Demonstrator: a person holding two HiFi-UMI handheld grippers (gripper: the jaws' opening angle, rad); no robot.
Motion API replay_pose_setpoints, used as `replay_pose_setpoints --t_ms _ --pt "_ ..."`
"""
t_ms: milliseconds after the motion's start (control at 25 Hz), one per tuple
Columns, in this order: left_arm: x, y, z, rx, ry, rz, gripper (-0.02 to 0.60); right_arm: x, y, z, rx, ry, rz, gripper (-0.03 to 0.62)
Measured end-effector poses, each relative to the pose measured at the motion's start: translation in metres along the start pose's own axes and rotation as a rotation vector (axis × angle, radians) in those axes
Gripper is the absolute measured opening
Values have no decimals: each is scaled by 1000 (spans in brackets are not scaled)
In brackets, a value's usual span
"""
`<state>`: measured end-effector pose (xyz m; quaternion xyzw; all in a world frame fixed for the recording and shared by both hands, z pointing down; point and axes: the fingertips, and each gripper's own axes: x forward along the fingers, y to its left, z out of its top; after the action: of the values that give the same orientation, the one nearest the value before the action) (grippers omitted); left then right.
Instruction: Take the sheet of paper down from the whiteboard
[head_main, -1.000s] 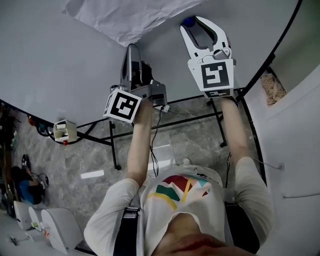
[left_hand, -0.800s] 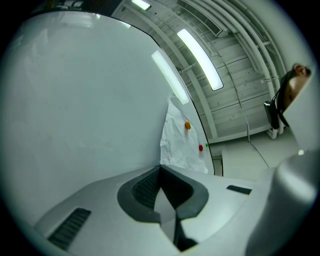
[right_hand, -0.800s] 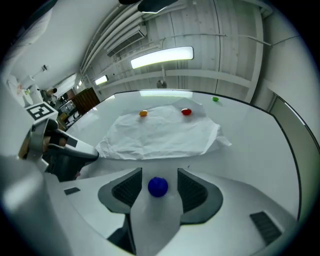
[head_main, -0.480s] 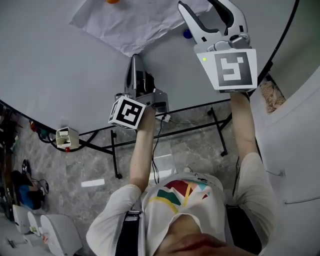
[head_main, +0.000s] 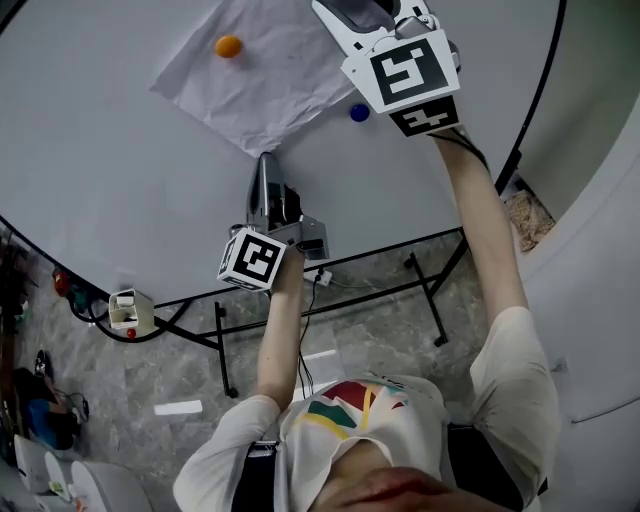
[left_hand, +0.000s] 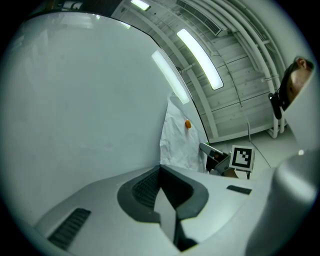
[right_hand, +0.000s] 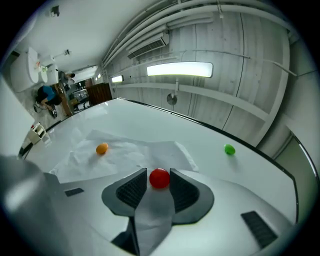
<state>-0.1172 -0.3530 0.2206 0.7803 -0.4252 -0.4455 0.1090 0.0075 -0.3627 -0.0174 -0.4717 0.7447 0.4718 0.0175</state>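
My left tool (head_main: 265, 165) is pressed together at the lower corner of the paper (head_main: 265, 75), which hangs on the whiteboard (head_main: 120, 170). My right tool (right_hand: 158, 187) is closing around a red magnet (right_hand: 159, 178) at the paper's edge.

The sheet of paper (head_main: 270, 80) hangs cornerwise on the whiteboard (head_main: 120, 150). A first magnet (head_main: 228, 46) sits on the sheet's left part. The right tongs (right_hand: 159, 175), jaws closing, have a second magnet (right_hand: 159, 178) between them by the sheet's right corner. A third magnet (head_main: 359, 113) sits on the bare board just right of the sheet, below the right tongs. A fourth magnet (right_hand: 229, 149) lies further right. The left tongs (head_main: 264, 165), jaws together, point up at the sheet's bottom corner, tips meeting it.
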Motion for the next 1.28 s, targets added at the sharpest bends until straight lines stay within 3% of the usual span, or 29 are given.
replay_pose_setpoints --t_ms 80,280,680,840,960,1120,1280 --pt "1 0 0 1 1 1 43 2 -2 -1 -10 1 -6 135" --pt "1 0 1 -5 -4 3 43 -2 -7 -2 -12 -6 -10 133" --pt "3 1 0 5 -11 7 43 -23 -67 -32 138 -14 -131 133" --pt "4 2 2 3 -17 16 43 -30 -86 -45 153 4 -167 133" --pt "4 2 2 0 -21 22 43 -32 -88 -45 145 -1 -162 135" --pt "2 0 2 2 -22 26 43 -50 -82 -21 185 -92 -152 136" --pt "2 -1 -1 5 -21 29 43 -55 -30 37 91 -250 -10 136"
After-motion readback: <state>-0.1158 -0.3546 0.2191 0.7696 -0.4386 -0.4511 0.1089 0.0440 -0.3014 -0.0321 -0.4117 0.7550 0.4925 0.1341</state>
